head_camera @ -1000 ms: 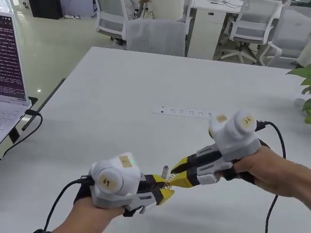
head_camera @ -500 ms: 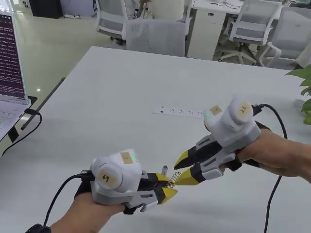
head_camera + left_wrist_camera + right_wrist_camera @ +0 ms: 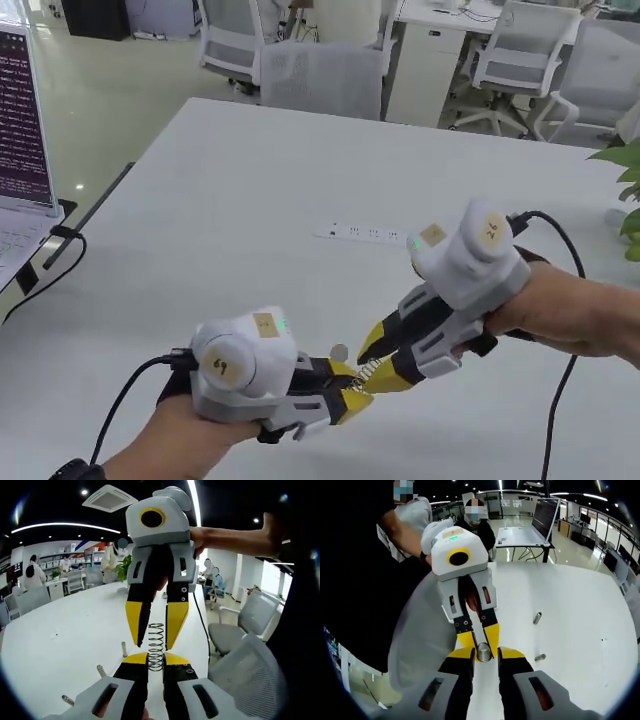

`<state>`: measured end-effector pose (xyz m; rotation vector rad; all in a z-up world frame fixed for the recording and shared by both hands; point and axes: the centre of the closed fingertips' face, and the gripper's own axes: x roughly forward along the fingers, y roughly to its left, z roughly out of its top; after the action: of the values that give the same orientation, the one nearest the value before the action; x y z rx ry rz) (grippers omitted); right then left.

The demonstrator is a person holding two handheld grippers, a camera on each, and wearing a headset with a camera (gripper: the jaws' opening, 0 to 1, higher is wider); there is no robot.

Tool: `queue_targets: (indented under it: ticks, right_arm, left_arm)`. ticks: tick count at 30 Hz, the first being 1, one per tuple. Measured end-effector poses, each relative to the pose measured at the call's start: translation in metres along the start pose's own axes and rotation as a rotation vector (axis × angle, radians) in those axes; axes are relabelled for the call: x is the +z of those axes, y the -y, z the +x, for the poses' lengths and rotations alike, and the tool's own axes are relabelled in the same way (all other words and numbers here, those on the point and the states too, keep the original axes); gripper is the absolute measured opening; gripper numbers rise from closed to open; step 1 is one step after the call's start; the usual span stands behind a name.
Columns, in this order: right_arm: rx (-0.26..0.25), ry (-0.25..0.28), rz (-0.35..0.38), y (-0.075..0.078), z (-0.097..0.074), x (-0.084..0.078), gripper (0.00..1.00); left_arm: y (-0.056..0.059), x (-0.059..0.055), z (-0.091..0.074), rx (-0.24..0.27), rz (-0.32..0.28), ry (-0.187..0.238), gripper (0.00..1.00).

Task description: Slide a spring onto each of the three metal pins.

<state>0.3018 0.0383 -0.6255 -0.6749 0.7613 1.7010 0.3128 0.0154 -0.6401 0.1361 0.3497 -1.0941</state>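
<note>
A: Head view. The two tools meet tip to tip, low over the white bench (image 3: 260, 190). Which one has the spring (image 3: 371, 373)?

B: The left tool (image 3: 352, 390). In the left gripper view its yellow jaws are closed on the spring's lower coils. The spring stands out from them, clear of the bench.

A: And the right tool (image 3: 374, 364)?

B: Narrowly parted. It faces the left tool, with one jaw on each side of the spring's free end. The right gripper view looks straight at the round coil end between its own two jaws, a thin gap on either side. Whether a jaw touches the wire cannot be told.

A: Where are the metal pins (image 3: 124, 649)?

B: The left gripper view has three on the bench, left of the spring, in a loose row. All three are bare. The farthest stands upright. The pose of the nearer two cannot be told. In the head view one pin sits just beside the jaw tips.

A: Anything else on the bench?

B: A white power strip (image 3: 375, 232) lies beyond the tools. An open laptop (image 3: 20, 130) is at the far left edge.
</note>
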Motion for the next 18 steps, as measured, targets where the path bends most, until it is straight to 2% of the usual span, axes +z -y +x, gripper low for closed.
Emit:
queue_targets:
  ticks: [9, 18]
  right_arm:
    - [0.028, -0.027, -0.044, -0.0057, 0.0021, -0.001, 0.09]
    - [0.046, -0.073, -0.087, -0.0083, 0.0037, -0.0044, 0.09]
  left_arm:
    - [0.0024, 0.0037, 0.0, -0.015, 0.003, 0.006, 0.02]
    - [0.0056, 0.0021, 0.0013, -0.033, 0.007, 0.001, 0.02]
